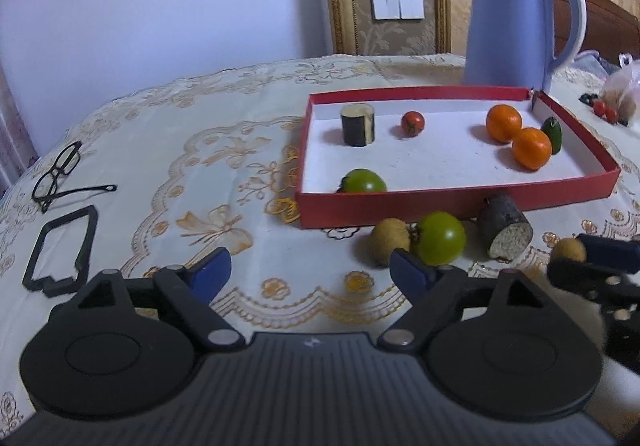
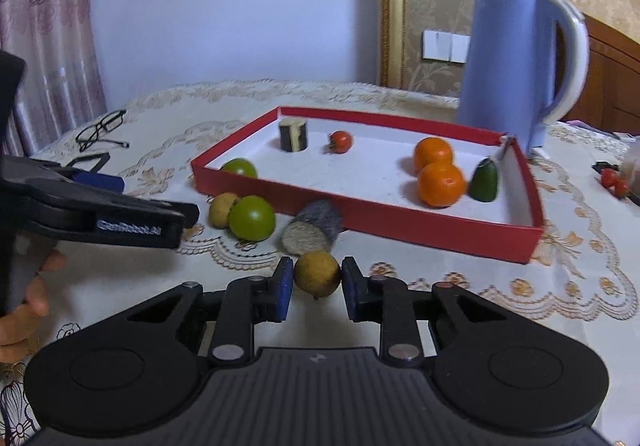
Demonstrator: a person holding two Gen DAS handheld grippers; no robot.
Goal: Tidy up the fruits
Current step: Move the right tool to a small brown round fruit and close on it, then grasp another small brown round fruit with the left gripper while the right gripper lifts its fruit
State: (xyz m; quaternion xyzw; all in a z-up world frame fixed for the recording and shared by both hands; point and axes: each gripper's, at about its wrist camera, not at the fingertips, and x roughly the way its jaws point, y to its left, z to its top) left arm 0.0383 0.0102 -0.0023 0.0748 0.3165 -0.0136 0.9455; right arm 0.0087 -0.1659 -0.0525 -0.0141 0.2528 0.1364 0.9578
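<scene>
The right tool [image 2: 317, 294] is clamped on a small brown fruit [image 2: 317, 273], a blue pad touching each side of it, low over the counter [image 2: 460, 310]. Just beyond that fruit lies a dark cut stub [image 2: 312, 232], pale end toward the tool; to its left a green tomato [image 2: 252, 217] touches a second brown fruit [image 2: 222, 209]. Behind these stands the red tray [image 2: 400, 224], holding a green tomato [image 2: 240, 168] in its near left corner, a dark cylinder [image 2: 293, 134] and a red tomato [image 2: 340, 141] at the back, and two oranges [image 2: 440, 184] touching each other with a green fruit [image 2: 484, 180] just to their right. The left tool [image 1: 310, 272] stands wide with nothing between its pads, to the left of the right one; the tomato pair sits just beyond its right finger [image 1: 410, 270]. A blue kettle [image 2: 516, 66] stands behind the tray; glasses [image 1: 60, 174] lie far left.
</scene>
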